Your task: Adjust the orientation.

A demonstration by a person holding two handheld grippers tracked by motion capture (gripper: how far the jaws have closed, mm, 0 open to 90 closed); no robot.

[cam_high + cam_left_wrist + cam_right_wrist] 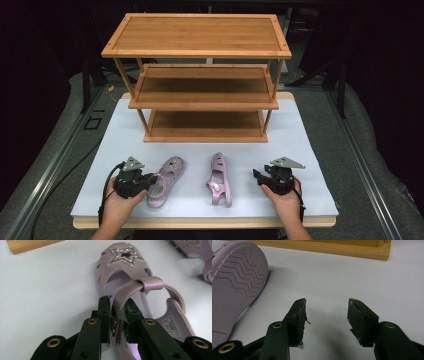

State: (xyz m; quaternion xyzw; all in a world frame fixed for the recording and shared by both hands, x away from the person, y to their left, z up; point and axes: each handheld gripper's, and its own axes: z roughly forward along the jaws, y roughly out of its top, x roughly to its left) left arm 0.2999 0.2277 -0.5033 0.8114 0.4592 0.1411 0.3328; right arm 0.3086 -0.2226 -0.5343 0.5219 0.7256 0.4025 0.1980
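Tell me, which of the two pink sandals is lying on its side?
The right-hand sandal, nearer the open right gripper: it is tipped over, its wavy sole showing. The left-hand sandal sits upright, its strap pinched in the left gripper.

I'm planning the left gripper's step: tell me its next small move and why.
Probably lift straight up a little. The left gripper has its jaws pressed on the heel strap of the left sandal, which lies on the table before the shelf rack.
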